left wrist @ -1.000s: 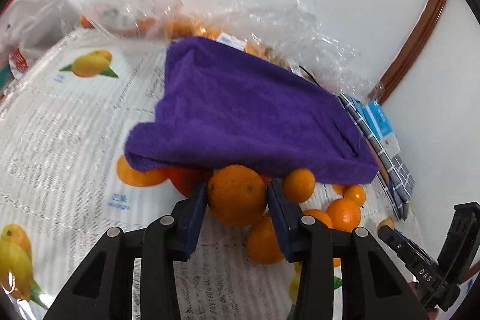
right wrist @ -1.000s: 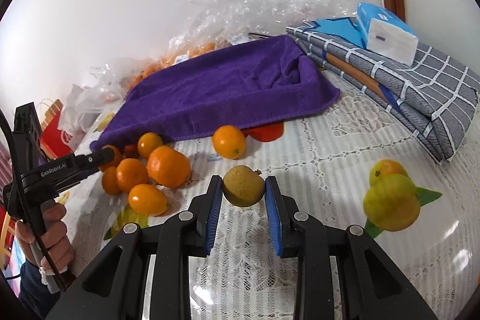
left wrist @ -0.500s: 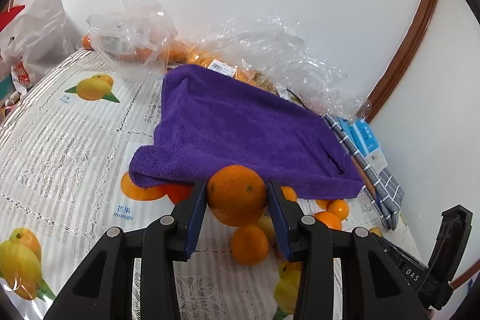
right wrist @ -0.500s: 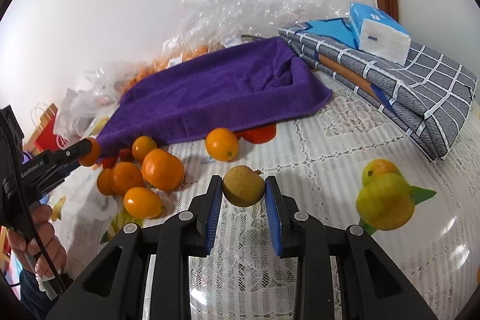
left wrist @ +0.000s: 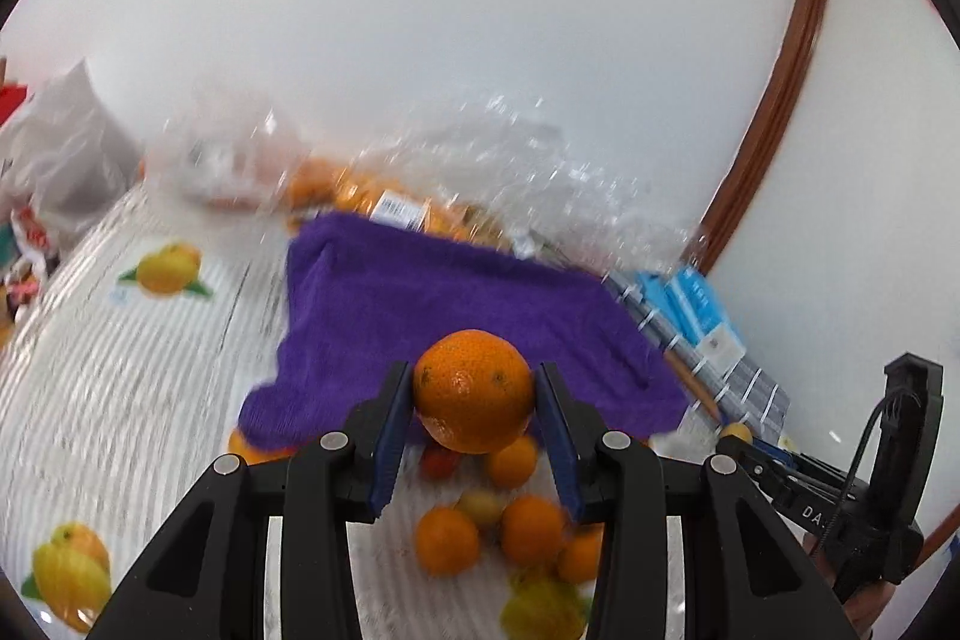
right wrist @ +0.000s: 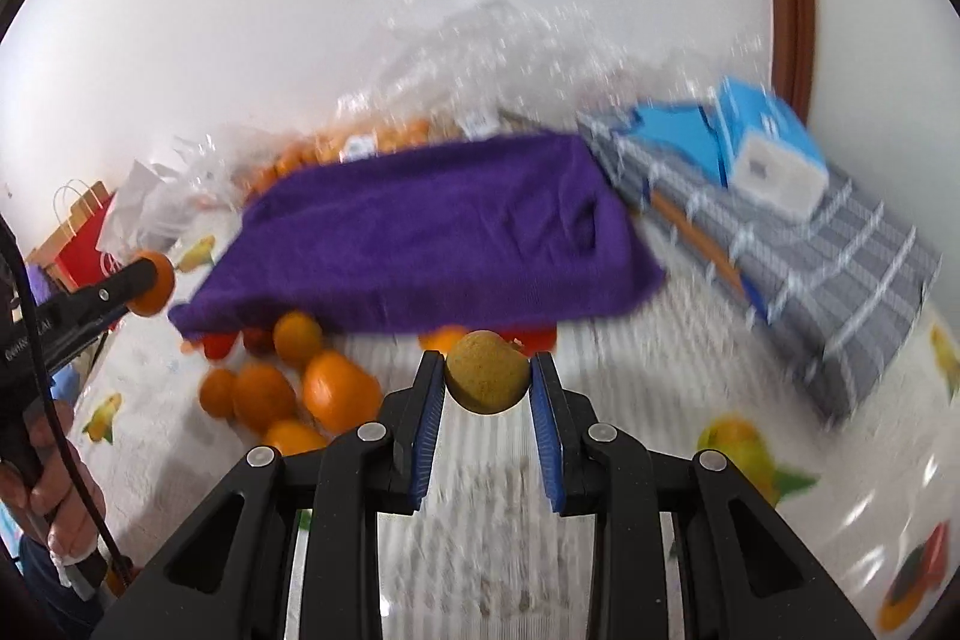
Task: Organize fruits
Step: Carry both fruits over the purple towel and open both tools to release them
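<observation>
Fruits are the working items, and we find them in three places: one in each gripper and a loose group on the tablecloth point(right wrist: 630, 400).

1. Left gripper point(left wrist: 474, 391): we see its blue pads point(left wrist: 393, 424) clamped on a large orange point(left wrist: 473, 391), held clear above the table surface. In the right wrist view this same orange shows at 9 o'clock, at the tip of the black left tool, with the holding hand point(right wrist: 45, 496) at 8 o'clock.

2. Right gripper point(right wrist: 487, 379): we see its jaws clenched on a small round yellow-brown fruit point(right wrist: 487, 379), gripped at both sides and lifted off the cloth.

3. Loose oranges point(right wrist: 288, 394): in the right wrist view we locate a cluster at 9 o'clock from the held fruit, lying on the tablecloth just in front of the purple towel point(right wrist: 420, 244). Some red fruit, too blurred to identify, sits at the towel's near edge.

4. Background: the purple towel lies at 12 o'clock from both grippers. Behind it we see clear plastic bags point(left wrist: 420, 184) containing more orange fruit, against the white wall. At 2 o'clock in the right wrist view, a folded grey checked cloth point(right wrist: 840, 292) carries a blue box point(right wrist: 774, 148).

Both views are motion-blurred.
</observation>
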`<state>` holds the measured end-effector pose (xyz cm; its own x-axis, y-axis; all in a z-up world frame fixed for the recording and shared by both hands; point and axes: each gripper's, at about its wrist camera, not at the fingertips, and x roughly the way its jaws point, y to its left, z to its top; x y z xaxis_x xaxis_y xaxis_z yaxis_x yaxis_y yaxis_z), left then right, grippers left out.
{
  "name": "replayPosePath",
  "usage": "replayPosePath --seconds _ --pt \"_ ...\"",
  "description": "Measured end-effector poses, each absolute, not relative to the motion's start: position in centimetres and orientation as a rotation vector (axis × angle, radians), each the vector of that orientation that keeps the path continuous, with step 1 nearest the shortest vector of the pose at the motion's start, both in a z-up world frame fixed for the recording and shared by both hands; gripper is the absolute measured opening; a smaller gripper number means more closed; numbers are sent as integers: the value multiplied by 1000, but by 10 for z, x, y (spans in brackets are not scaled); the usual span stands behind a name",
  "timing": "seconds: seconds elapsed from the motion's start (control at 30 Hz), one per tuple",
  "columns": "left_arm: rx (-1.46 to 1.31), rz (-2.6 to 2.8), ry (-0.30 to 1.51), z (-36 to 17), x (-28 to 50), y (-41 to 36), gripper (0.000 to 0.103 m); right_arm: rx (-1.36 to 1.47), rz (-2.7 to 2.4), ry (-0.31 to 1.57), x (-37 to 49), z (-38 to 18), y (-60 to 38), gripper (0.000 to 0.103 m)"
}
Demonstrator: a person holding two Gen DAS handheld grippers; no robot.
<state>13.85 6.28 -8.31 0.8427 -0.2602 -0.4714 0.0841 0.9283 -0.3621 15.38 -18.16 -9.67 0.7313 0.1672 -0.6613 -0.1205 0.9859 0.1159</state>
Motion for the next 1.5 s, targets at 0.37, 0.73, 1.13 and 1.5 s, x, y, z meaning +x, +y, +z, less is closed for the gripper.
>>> replayPosePath --seconds 0.37,0.73,1.13,1.5 --pt "-317 -150 525 -68 207 43 39 54 203 646 228 -63 -174 29" --pt "-288 -106 589 -118 239 37 39 46 126 678 273 -107 -186 29" --pt "-287 -102 659 -143 252 37 39 30 114 738 283 -134 -191 29" --pt "-272 -128 771 -153 256 22 39 -28 139 789 284 -152 -174 30"
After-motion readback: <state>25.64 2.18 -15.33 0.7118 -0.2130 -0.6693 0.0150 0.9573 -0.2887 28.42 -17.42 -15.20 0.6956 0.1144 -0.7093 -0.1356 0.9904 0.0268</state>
